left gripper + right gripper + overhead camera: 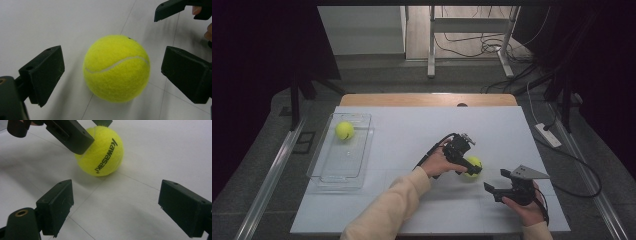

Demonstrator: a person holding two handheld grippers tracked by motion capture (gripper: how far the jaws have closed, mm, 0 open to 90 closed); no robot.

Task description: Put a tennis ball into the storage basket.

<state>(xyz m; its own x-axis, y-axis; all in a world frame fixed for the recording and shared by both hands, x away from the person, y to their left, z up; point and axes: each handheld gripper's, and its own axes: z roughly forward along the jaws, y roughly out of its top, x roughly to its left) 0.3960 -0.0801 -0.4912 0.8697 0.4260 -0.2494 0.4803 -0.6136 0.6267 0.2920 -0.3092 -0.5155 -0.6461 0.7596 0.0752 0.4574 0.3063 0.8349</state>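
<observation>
Yellow-green tennis ball (pixel 116 68), white seam, black lettering; black claws.

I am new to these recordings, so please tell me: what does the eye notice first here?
First comes the bright yellow tennis ball on the white table, framed by the open jaws of the left gripper, apparently not yet touching it. A second tennis ball lies in the clear tray at the table's left. The right gripper, also open, is held just right of the first ball.
</observation>
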